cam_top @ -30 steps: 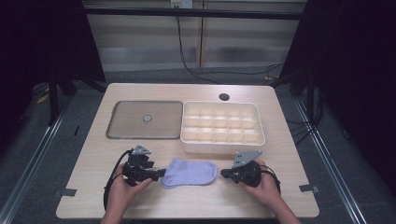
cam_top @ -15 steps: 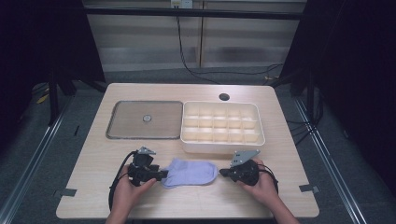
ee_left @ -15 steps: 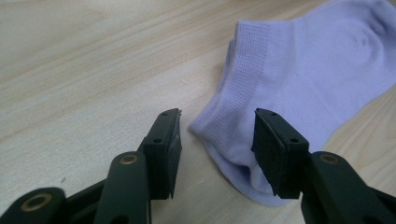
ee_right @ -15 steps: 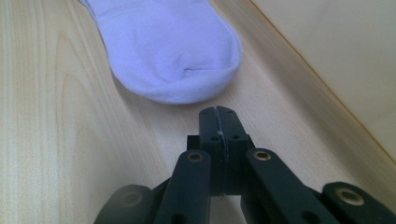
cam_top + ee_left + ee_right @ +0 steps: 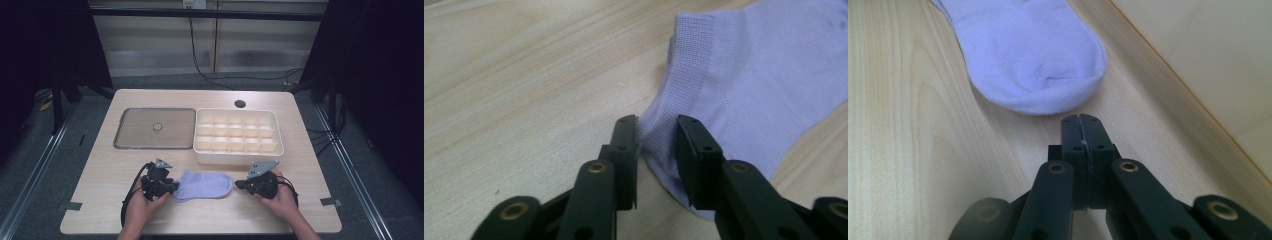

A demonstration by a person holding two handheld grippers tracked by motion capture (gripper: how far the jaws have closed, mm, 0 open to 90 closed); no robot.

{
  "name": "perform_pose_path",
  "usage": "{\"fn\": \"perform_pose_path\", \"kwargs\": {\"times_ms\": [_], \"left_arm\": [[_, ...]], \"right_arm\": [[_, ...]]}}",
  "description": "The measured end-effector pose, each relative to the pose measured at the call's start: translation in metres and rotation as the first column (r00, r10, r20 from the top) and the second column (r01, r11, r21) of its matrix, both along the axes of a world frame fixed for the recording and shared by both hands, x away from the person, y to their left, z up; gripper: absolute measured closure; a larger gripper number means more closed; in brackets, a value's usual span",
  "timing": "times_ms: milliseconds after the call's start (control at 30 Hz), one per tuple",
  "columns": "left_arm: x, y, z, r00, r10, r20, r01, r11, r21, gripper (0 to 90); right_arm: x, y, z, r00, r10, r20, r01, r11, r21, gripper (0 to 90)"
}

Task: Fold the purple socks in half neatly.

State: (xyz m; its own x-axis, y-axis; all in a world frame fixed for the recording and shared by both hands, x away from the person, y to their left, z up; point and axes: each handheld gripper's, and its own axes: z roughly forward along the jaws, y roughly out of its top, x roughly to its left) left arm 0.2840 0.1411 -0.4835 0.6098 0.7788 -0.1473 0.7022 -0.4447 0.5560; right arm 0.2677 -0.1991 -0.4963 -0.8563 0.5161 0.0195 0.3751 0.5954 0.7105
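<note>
A pale lilac sock (image 5: 205,185) lies flat on the wooden table near its front edge, cuff to the left and toe to the right. My left gripper (image 5: 172,189) is at the cuff end. In the left gripper view the sock's (image 5: 744,75) heel edge lies between the jaws of this gripper (image 5: 658,145), which have just been closing; a gap remains and the fabric is not pinched. My right gripper (image 5: 239,184) rests at the toe end. Its jaws (image 5: 1082,120) are shut on nothing, a short way from the sock's toe (image 5: 1033,50).
A white compartment tray (image 5: 237,155) stands just behind the sock and the right gripper; its wall (image 5: 1198,50) runs along the right gripper view. A flat grey metal tray (image 5: 155,127) lies to its left. A round hole (image 5: 240,104) is in the tabletop at the back.
The left gripper has edged right onto the sock's cuff end and its jaws stand narrower. The right hand and the sock have not moved.
</note>
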Motion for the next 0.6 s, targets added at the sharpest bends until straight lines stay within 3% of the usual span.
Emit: {"fn": "perform_pose_path", "kwargs": {"times_ms": [267,467,600], "left_arm": [[0.0041,0.0031,0.0004,0.9991,-0.003,-0.042,0.002,0.9996,-0.027,81.2],[0.0061,0.0072,0.0031,0.9962,-0.002,-0.087,-0.006,0.9963,-0.086,82.7],[0.0065,0.0093,0.0085,0.996,-0.003,-0.089,-0.007,0.9939,-0.11,82.9]], "right_arm": [[-0.0008,0.0027,0.0,1.0,0.009,0.0,-0.009,1.0,-0.009,90.0],[0.0003,0.0015,0.0015,1.0,0.0,-0.002,0.0,1.0,0.009,90.0],[0.0015,0.0029,0.0033,1.0,-0.002,-0.003,0.002,1.0,0.022,90.0]]}}
